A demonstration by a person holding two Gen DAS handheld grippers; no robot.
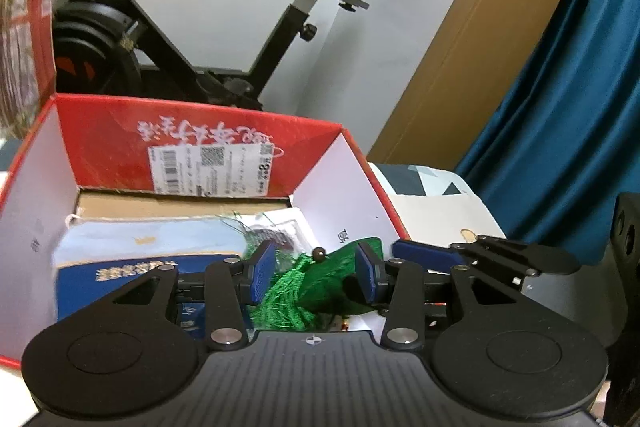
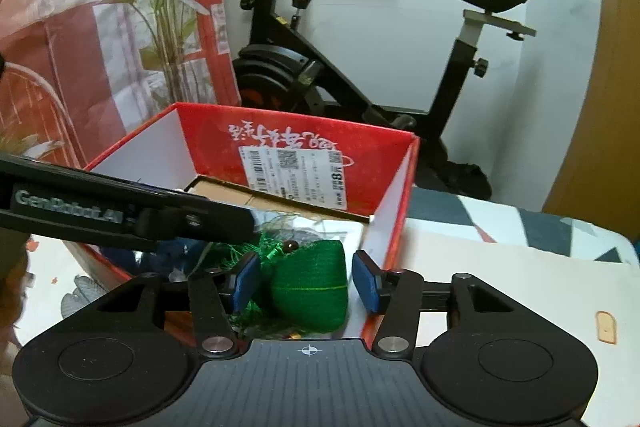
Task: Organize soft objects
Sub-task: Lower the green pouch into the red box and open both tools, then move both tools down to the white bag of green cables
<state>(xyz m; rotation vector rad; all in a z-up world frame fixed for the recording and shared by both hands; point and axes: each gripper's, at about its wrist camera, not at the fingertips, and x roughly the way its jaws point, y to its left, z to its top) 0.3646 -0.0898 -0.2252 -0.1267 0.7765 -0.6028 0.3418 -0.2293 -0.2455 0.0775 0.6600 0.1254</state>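
A: Largest first. Red box (image 2: 394,195) sits open on the patterned surface (image 2: 500,267), an exercise bike (image 2: 360,67) behind it. Inside: a blue package (image 1: 132,259) at the left, brown cardboard (image 1: 180,205) along the back wall.

B: And the soft item?

A: Green pouch (image 2: 310,291), already down inside the box near its right wall. Its fringe (image 1: 284,303) trails toward the left; a small dark bead (image 1: 319,251) sits on top.

B: Left gripper (image 1: 316,273)?

A: Jaws partly apart, straddling the fringe end. Strands lie against the left pad; I cannot tell whether the pads actually press.

B: Right gripper (image 2: 308,281)?

A: Jaws apart, clear gap between the right pad and the pouch body, the left pad close to the fringe. Reads as not holding.

B: The key relation?

A: Pouch lies straight ahead of both jaw pairs, long axis running left to right across the box, body on the right, fringe on the left. Right gripper is nearer the body, left nearer the fringe. Judgement: the pouch looks placed; the next move probably needs both to back out without snagging strands.
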